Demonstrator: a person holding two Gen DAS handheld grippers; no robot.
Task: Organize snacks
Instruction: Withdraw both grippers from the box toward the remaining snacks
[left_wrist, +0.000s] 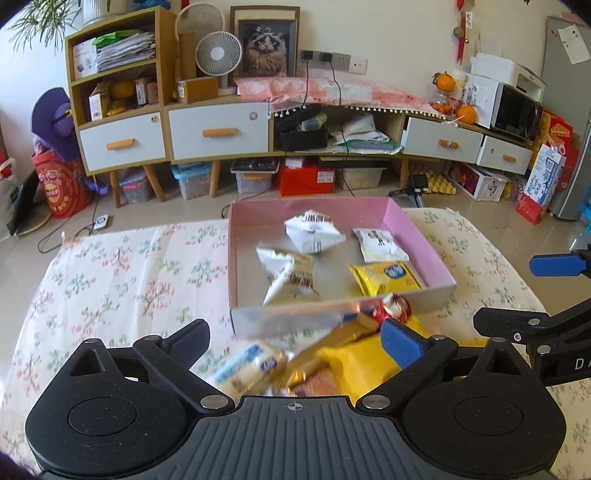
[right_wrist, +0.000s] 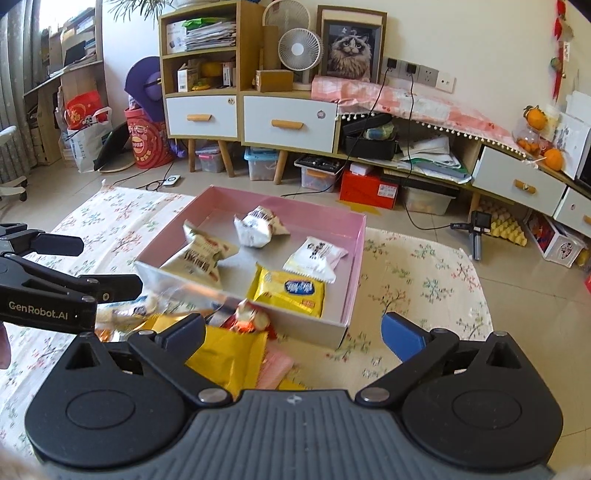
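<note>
Home living room: drawer cabinet (left_wrist: 218, 129), cat portrait (left_wrist: 266, 48)

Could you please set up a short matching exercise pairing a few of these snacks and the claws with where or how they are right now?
Things:
1. yellow biscuit packet
2. red-and-gold candy
3. gold wrapper bar
4. left claw

Places or states:
A. open, holding nothing
B. inside the pink box
C. on the cloth, lying diagonally
D. against the box's near wall, outside

Pairs: 1-B, 2-D, 3-C, 4-A
</note>
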